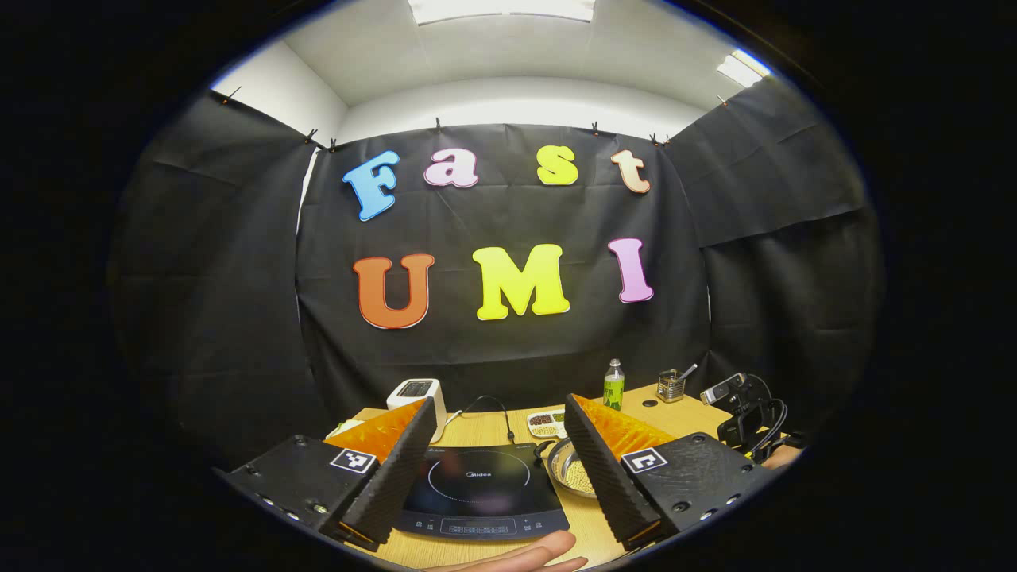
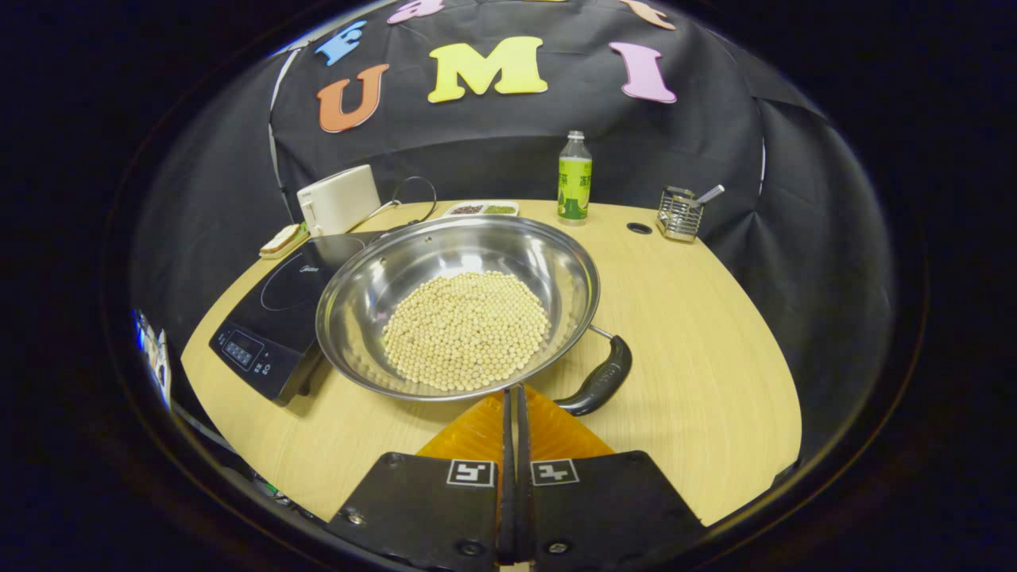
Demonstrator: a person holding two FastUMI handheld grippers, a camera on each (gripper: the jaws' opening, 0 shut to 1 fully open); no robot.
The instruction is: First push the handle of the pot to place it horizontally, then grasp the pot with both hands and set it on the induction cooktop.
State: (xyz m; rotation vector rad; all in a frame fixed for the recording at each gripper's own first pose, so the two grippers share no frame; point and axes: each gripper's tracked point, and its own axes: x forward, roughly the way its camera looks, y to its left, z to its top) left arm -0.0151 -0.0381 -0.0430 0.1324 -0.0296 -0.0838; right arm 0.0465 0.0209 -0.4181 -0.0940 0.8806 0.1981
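Each gripper, left gripper (image 1: 496, 469) and right gripper (image 2: 514, 405), has flat black blocks with small screws, a square black-and-white tag on each, and ridged fingers (image 1: 397, 469).

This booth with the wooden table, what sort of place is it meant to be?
It looks like a mock kitchen set up for recording, not a real home. A cooktop lies on the table beside a pot of beans, with a toaster and bottle behind, all ringed by black cloth.
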